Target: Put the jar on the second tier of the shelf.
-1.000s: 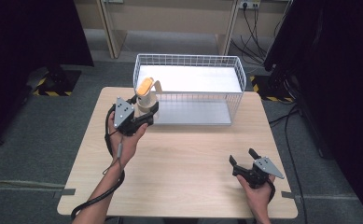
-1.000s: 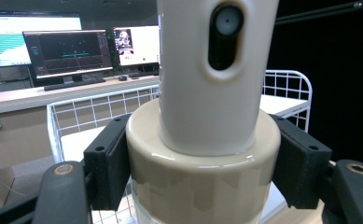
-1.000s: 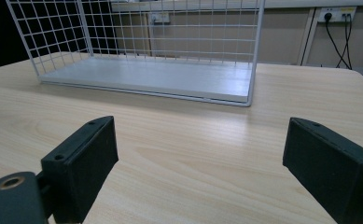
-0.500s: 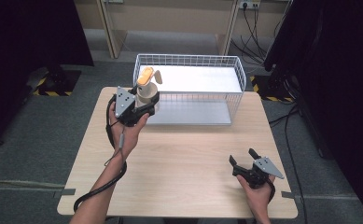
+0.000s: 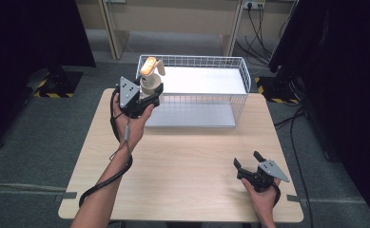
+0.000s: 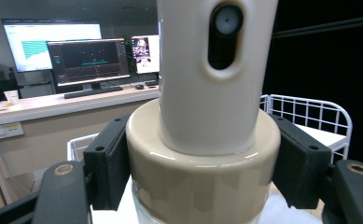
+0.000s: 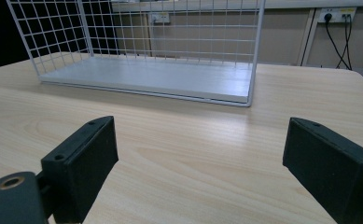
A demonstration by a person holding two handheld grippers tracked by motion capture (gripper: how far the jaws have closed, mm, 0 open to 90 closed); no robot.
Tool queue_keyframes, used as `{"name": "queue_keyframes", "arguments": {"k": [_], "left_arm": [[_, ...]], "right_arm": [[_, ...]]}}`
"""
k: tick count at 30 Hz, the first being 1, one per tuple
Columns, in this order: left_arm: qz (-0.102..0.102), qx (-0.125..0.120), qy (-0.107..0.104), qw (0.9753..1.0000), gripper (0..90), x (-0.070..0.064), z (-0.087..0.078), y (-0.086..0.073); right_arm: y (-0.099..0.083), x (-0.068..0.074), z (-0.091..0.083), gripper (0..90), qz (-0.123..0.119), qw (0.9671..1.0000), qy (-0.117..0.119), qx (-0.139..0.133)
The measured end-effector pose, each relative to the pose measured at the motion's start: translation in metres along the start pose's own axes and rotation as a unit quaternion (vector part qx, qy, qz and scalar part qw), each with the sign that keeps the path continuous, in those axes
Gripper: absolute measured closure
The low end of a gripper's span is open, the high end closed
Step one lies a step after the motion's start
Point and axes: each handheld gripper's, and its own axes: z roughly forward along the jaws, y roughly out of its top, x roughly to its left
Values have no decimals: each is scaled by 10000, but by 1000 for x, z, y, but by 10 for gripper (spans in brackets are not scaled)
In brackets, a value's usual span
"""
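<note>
Cream-coloured bottle (image 5: 150, 80) with a wide round collar and a tall neck, orange-topped in the high view, held up above the counter (image 5: 182, 161) at the near-left corner of the white wire basket (image 5: 242, 78). Clamped at the collar between the black jaws of the left gripper (image 5: 142, 97), both pads pressed against its sides in the left gripper view, where the bottle (image 6: 202, 140) stands upright and shows a dark oval recess high on the neck. Gripped in turn by the left hand (image 5: 128, 121), forearm reaching in from the bottom, cable looping down around the wrist. Behind the bottle in that view, a bench with monitors (image 6: 88, 58) and part of the basket's rim (image 6: 310, 105). Inside the basket, a flat white floor, bare. Well apart, at the near-right of the counter, right gripper (image 5: 249, 164) resting low in the right hand (image 5: 263, 197), jaws spread wide with nothing between them; pale wood and the basket's front wall (image 7: 137, 42) ahead of them in the right gripper view.
</note>
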Motion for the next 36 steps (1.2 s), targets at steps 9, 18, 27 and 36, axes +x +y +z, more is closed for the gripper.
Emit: {"name": "queue_keyframes", "arguments": {"k": [9,18,27,36], "left_arm": [[42,-19,165,9999,297,1,10,12],[40,-10,332,9994,296,6,23,22],[-5,37,438,9990,297,8,34,24],[69,110,521,9986,297,7,51,27]], "right_arm": [[0,0,0,103,4,10000,1,-4],[0,0,0,103,16,10000,5,3],[0,0,-1,103,23,10000,7,-25],[0,0,0,103,19,10000,17,-14]]}}
